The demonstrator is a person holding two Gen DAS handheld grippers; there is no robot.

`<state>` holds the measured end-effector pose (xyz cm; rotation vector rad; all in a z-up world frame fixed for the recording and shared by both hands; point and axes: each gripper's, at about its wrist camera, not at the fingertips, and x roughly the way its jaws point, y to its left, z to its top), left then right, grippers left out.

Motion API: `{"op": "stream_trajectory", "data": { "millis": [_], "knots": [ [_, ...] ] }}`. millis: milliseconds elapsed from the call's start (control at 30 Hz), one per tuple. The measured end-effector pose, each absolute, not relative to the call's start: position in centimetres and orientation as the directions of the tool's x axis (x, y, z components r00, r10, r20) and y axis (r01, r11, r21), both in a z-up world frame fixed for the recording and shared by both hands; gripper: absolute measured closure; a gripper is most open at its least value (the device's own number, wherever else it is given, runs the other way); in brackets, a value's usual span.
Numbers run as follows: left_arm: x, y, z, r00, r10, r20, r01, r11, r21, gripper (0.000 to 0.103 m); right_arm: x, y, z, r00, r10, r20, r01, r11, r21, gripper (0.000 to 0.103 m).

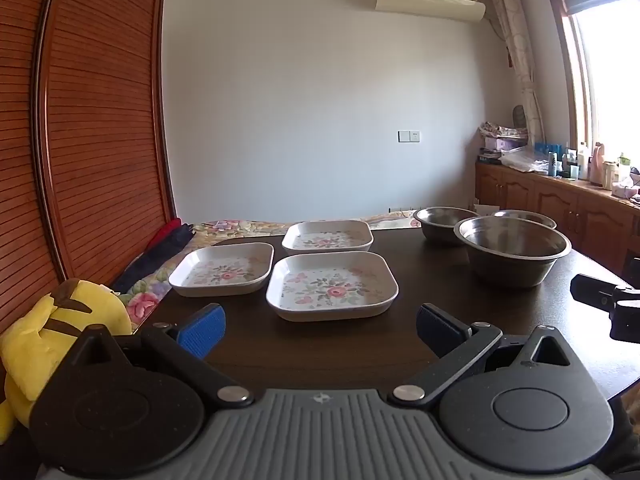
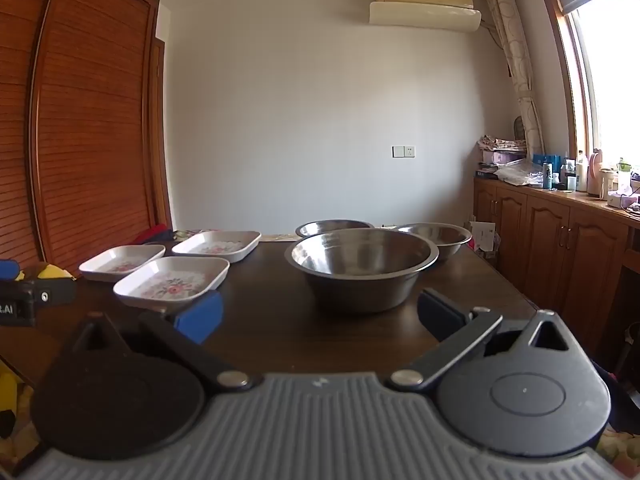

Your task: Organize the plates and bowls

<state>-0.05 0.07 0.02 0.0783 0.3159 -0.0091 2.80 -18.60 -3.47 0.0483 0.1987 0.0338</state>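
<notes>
Steel bowls [image 2: 362, 266] and flowered plates [image 1: 332, 285] sit apart on the desk [image 1: 420, 280], both our hand-held grippers [image 1: 320, 330] [image 2: 320, 318] wide and empty, so we risk slippery rims skidding off.

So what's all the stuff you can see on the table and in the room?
Square plates: three, white with pink flowers, left part of the table, apart from each other.
Metal bowls: three, silver, right part of the table, not stacked.
Table: one, dark brown.
Plush toy: one, yellow, beside the table's left edge.
Wardrobe: one, reddish slatted wood, left wall.
Air conditioner: one, cream, high on the back wall.
Cabinets: brown wood, under the window, cluttered with bottles.
Left gripper: black with blue pads, open, empty.
Right gripper: same, open, empty.
</notes>
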Motion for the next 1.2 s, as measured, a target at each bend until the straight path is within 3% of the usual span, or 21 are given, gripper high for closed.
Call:
{"op": "stream_trajectory", "data": {
  "millis": [1200],
  "knots": [
    [0.26,0.09,-0.11,0.951,0.000,-0.309,0.025,0.997,0.076,0.000,2.62,-18.65,-3.38,0.979,0.034,-0.199,-0.026,0.999,0.042,0.000]
  ]
}}
